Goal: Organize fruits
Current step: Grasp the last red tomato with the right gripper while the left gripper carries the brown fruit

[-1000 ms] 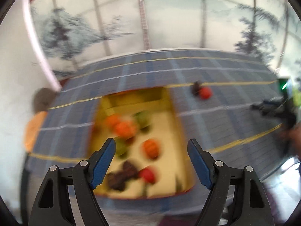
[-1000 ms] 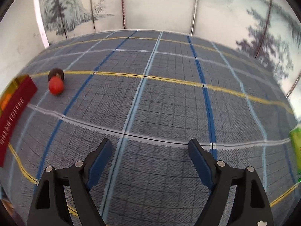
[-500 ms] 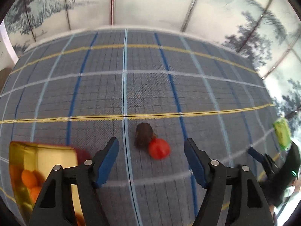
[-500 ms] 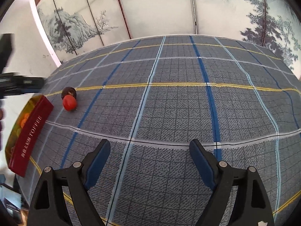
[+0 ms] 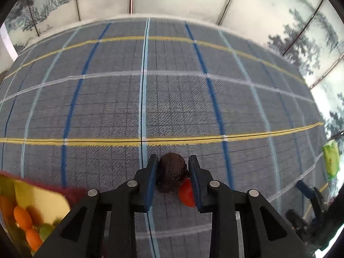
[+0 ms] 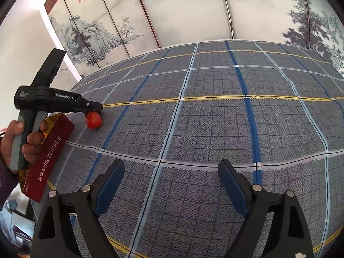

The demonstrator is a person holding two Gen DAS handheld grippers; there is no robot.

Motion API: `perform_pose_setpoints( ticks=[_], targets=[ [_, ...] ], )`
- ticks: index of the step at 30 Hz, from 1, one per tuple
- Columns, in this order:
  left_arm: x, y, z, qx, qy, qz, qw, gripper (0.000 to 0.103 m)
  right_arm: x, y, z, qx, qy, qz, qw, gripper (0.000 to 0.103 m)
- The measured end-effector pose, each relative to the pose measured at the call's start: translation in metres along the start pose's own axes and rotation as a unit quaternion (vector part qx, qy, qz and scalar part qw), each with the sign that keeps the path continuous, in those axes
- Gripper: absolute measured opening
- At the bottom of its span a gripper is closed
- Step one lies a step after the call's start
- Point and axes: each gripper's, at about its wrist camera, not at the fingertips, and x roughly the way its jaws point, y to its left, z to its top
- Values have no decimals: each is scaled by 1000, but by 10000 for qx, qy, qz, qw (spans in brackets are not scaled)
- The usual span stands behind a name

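Observation:
My left gripper (image 5: 173,165) is shut on a dark brown round fruit (image 5: 171,172) that rests on the blue checked tablecloth. A red fruit (image 5: 187,193) lies against the brown one, partly behind my right finger. It also shows in the right wrist view (image 6: 94,120), under the tip of the left gripper (image 6: 94,109). The red toffee tin (image 5: 38,202) with a gold inside holds orange and green fruits (image 5: 22,217) at the lower left. My right gripper (image 6: 172,185) is open and empty above the cloth.
The tin's red side (image 6: 48,152) reads TOFFEE in the right wrist view. A green packet (image 5: 331,159) lies at the table's right edge. A painted folding screen (image 6: 172,10) stands behind the table. The cloth (image 6: 215,118) stretches far and right.
My left gripper has moved forward and down onto the brown fruit and shut on it. The right gripper has tilted slightly and stays open.

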Motion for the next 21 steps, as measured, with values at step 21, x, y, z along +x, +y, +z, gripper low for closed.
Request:
perform_pose_setpoints(
  ticks=[21],
  targets=[
    [-160,31,-106,-697,-925,-194,9931,30,101,130,71,-2033,412,973,9734,79]
  ],
)
